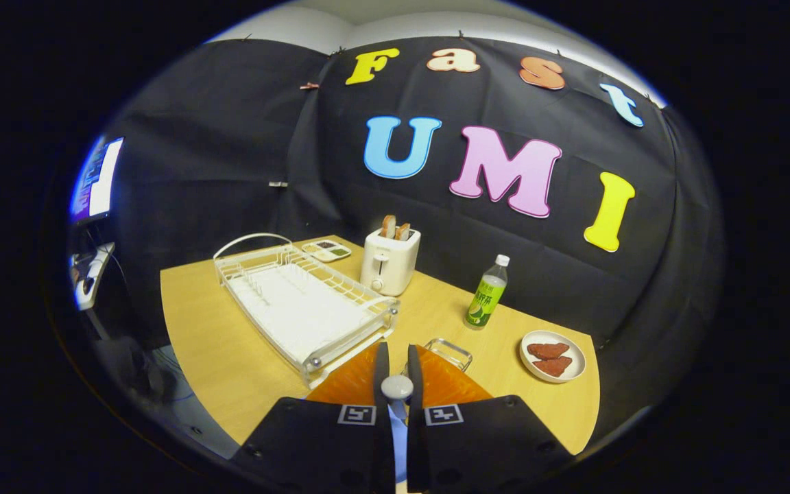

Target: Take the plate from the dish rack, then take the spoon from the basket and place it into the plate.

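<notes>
My gripper (395, 367) has its fingers nearly together, clamped on a spoon (396, 388) w/ its pale rounded end poking up between them; right behind sits an orange plate (350, 384) on the wooden table (217, 350), w/ a small clear basket (451, 351) just past the plate's far right edge. Far left of the fingers I see the white dish rack (302, 305), w/ a white toaster (389, 262) holding bread behind it & a small tray (326, 250) to the toaster's left. On the right: green drink bottle (486, 293) and, nearer, a white plate (552, 356) w/ two reddish-brown pieces.
</notes>
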### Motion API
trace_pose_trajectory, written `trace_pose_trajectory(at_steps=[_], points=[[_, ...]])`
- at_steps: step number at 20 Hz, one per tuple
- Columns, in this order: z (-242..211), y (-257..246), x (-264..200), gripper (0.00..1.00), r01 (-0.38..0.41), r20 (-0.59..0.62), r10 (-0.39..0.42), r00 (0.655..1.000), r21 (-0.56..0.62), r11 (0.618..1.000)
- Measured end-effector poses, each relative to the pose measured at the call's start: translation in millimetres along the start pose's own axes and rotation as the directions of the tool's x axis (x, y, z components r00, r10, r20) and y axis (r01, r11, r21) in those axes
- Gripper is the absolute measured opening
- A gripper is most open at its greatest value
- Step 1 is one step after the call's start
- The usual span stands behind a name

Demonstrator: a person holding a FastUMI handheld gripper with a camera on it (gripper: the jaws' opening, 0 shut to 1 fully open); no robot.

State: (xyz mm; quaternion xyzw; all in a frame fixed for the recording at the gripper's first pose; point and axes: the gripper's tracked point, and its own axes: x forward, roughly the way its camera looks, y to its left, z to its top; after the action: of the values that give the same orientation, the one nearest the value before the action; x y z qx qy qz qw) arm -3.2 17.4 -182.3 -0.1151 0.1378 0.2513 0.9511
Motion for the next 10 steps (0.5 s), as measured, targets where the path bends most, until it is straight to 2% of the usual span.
trace_pose_trajectory(at_steps=[2, 5, 6, 7, 10], points=[[-20.8, 11.1, 7.4, 0.11, -0.005, -0.027, 0.004, 1.000, -0.030, 1.000], [-43.7, 27.6, 19.0, 0.11, -0.017, -0.075, 0.016, 0.997, -0.010, 1.000], [-48.4, 32.6, 21.0, 0.12, -0.021, -0.089, 0.022, 0.996, 0.004, 1.000], [-44.1, 31.3, 22.0, 0.14, 0.013, -0.076, -0.014, 0.997, -0.012, 1.000], [-48.3, 43.2, 25.1, 0.18, 0.013, -0.095, -0.015, 0.995, -0.019, 1.000]])
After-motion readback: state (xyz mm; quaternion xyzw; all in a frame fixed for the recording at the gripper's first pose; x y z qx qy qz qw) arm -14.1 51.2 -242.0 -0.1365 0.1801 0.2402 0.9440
